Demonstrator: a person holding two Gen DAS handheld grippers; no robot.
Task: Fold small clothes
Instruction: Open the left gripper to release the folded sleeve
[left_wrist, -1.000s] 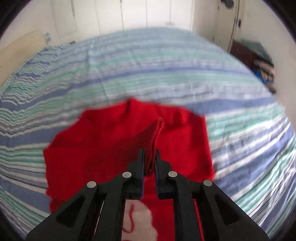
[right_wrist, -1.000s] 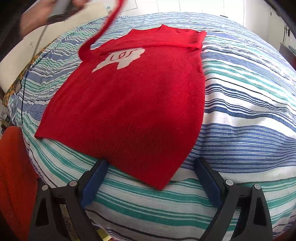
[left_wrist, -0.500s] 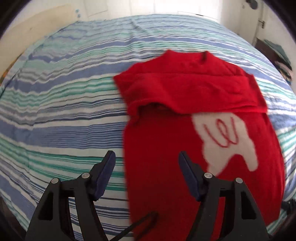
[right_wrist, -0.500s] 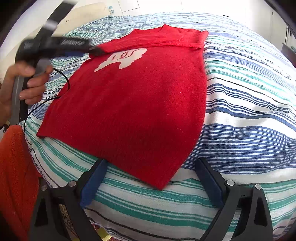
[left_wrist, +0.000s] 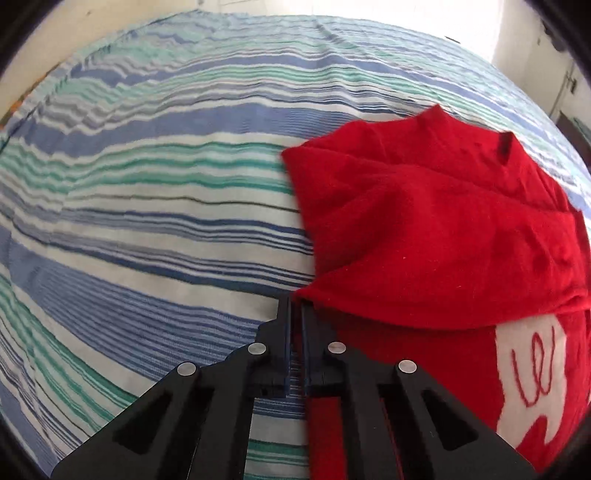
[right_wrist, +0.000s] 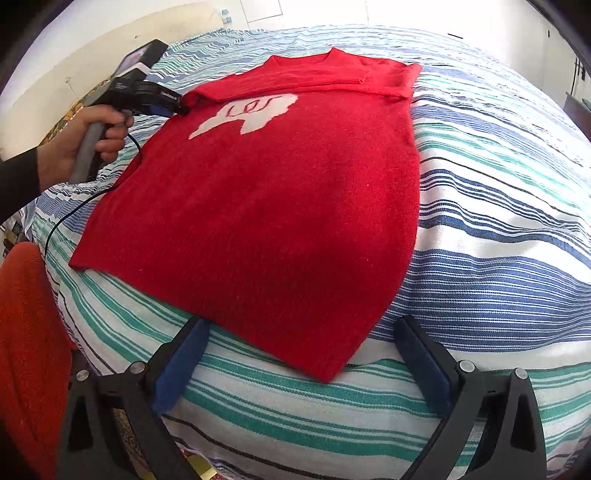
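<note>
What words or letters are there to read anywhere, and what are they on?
Red loopy stitching on the white patch of the red sweater: curly script, perhaps letters, but no sure word.
White print on the side of the left gripper: too small and blurred to read.
Striped bedsheet: no writing.

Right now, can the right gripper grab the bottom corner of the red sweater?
Probably yes. The right gripper stands open, and the red sweater has its bottom corner lying flat on the striped bedspread between the fingers, just ahead, with nothing in the way.
</note>
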